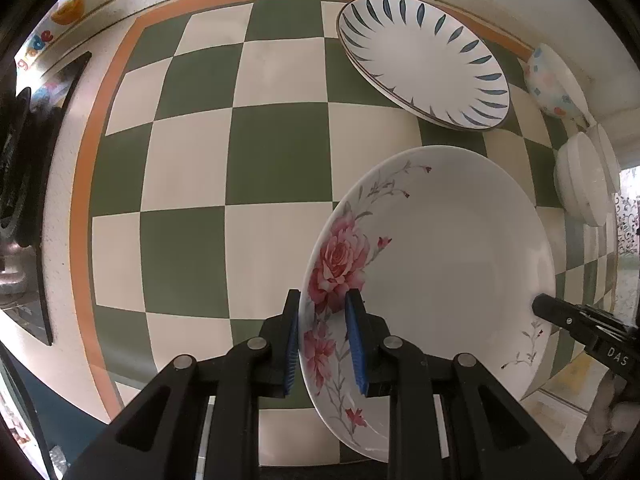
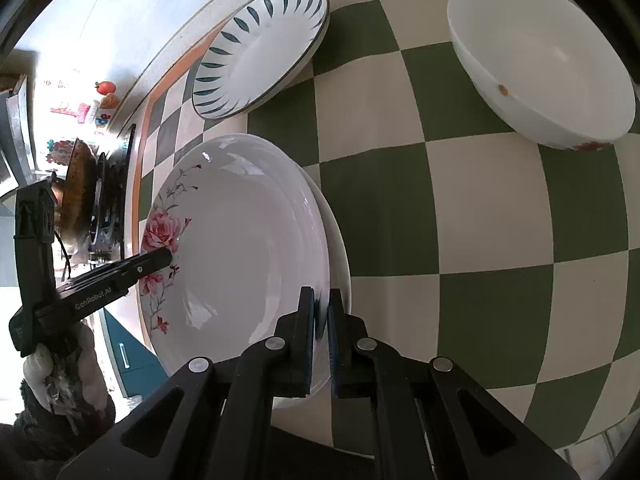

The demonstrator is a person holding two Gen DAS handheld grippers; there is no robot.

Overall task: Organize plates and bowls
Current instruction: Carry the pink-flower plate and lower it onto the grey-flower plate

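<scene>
While both grippers pinch opposite rims of the rose plate (image 1: 440, 264), the left gripper (image 1: 324, 344) clamps its flowered edge and the right gripper (image 2: 322, 320) its plain edge above the checkered worktop (image 1: 192, 184), near the striped plate (image 1: 424, 60).

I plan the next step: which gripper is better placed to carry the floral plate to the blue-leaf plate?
Probably left: the left gripper straddles the floral plate rim; blue-leaf plate lies ahead.
</scene>
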